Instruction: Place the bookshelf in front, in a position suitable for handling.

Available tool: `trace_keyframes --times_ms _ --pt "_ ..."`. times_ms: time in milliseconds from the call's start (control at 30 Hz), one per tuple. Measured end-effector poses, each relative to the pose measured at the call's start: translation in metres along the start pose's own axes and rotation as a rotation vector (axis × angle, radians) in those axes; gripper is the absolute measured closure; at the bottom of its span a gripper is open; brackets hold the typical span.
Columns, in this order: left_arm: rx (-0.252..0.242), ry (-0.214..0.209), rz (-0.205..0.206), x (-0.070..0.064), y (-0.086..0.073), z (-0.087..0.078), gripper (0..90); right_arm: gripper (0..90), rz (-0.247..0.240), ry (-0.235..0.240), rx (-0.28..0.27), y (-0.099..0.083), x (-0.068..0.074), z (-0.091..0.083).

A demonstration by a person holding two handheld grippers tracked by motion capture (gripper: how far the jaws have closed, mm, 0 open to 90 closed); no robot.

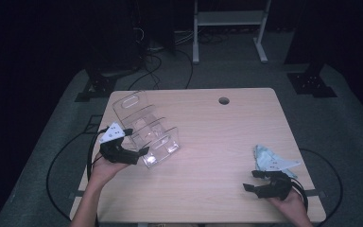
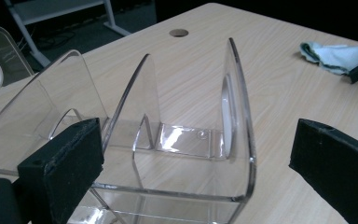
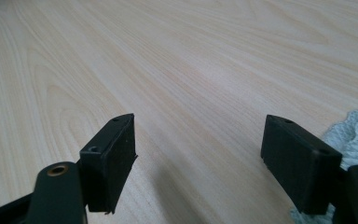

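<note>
A person sits at a light wooden table (image 1: 217,137) and holds a black gripper in each hand.

The left gripper (image 1: 139,152) is at the left side of the table, right at the near end of a clear plastic rack (image 1: 146,130). The rack has thin see-through walls that stand up in a row, with slots between them. Seen from the left gripper view, the jaws of the left gripper (image 2: 196,172) are wide open. One jaw sits at the left, close to the rack's front corner, and the other sits far out at the right over bare wood. The front walls of the rack (image 2: 177,135) stand between the two jaws. The jaws are not squeezing it. I cannot tell if the left jaw touches the plastic.

The right gripper (image 1: 253,182) is near the front right corner of the table, well apart from the rack. In the right gripper view its jaws (image 3: 198,163) are wide open too, with only bare table between them. It holds nothing.

A pale blue cloth (image 1: 267,158) lies crumpled on the table just beside the right gripper. Its edge (image 3: 354,135) shows next to the right jaw.

A small round hole (image 1: 224,100) sits in the far part of the table.
</note>
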State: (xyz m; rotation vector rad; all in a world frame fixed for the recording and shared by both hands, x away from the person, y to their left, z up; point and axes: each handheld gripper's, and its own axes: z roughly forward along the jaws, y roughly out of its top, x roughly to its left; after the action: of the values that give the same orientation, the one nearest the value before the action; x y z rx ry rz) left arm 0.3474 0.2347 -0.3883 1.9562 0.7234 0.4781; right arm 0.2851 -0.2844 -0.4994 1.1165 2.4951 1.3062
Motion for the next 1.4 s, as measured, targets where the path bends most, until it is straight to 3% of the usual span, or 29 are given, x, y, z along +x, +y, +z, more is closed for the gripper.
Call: trace_keyframes --times_ms 267,600,733,800,933,1200,1400 --pt "0.042 0.000 0.001 0.006 0.001 0.010 2.3 25.8 0.000 0.003 0.003 0.000 0.000 0.001" --pt "0.102 0.032 -0.004 0.011 -0.003 0.021 2.2 26.0 -0.004 0.008 0.008 0.000 0.002 0.001" --pt "0.100 0.026 -0.009 0.012 -0.003 0.022 2.2 26.0 -0.007 0.011 0.006 0.000 0.003 0.001" --pt "0.095 0.002 -0.015 0.013 -0.003 0.022 5.5 26.1 -0.008 0.011 0.006 0.000 0.003 0.001" --pt "0.095 0.004 -0.012 0.013 -0.003 0.022 7.3 26.0 -0.011 0.010 0.007 0.000 0.003 0.002" --pt "0.096 0.019 -0.007 -0.001 0.001 0.029 8.6 26.0 -0.008 0.008 0.004 0.000 0.003 0.001" --pt "0.111 0.040 -0.015 -0.021 0.008 0.038 8.7 26.0 -0.010 0.003 -0.006 0.000 0.002 -0.001"
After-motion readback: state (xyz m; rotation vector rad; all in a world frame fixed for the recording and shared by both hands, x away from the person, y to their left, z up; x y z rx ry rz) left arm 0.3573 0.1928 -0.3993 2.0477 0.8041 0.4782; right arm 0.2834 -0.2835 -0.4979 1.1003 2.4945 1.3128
